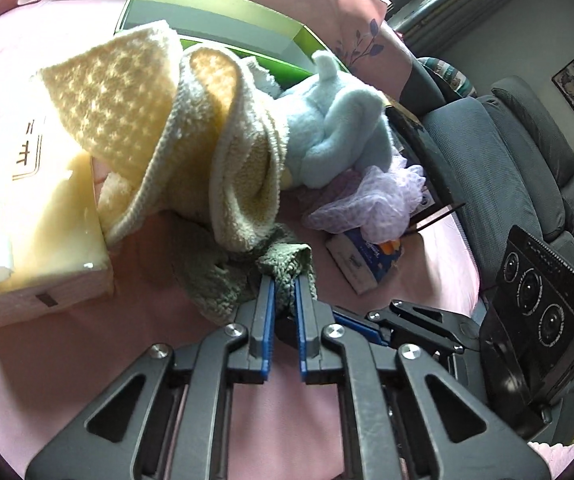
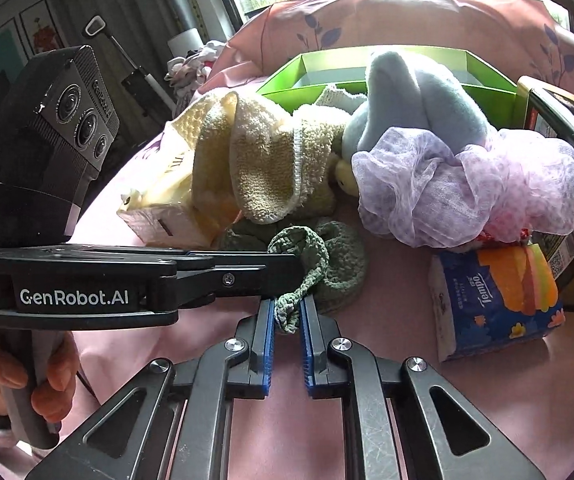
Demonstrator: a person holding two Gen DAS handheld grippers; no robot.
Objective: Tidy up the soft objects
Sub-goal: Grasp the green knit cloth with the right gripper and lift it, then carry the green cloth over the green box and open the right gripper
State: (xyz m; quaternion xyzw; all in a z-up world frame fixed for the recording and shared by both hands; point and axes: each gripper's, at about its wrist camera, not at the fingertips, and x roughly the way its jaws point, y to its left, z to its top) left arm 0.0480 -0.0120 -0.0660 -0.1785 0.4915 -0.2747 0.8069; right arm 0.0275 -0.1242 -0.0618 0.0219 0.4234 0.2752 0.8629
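Sage-green crochet is the story right now: both tools are clamped onto the same green knitted cloth (image 2: 327, 264), which lies crumpled on the pink bedsheet (image 2: 387, 380) at the front of the pile. The right tool (image 2: 288, 312) pinches a twisted, cord-like corner between its blue pads, jaws nearly together. The left tool (image 1: 285, 294) has its jaws narrowed on another edge of the same piece, and in the right wrist view it reaches in from the side, a hand (image 2: 19, 376) gripping its handle.

Two corners held, so the sensible play, I'd say, is to lift them together and draw them apart evenly so the cloth opens flat. Go gently: the open stitch is stretchy and could snag, and its far part is tucked under the cream terry towel (image 1: 243, 184), so a sharp tug may drag the heap along.

Just behind, that towel folds in thick, nubby loops. To one side sits a glossy pale tissue box (image 1: 35, 216), to the other a blue Tempo tissue pack (image 2: 495, 300). A sheer lilac scarf (image 2: 467, 188) bunches in gauzy ruffles, a pale blue plush toy (image 1: 335, 120) slumps beyond, and a green cardboard box (image 2: 407, 64) stands open at the back.
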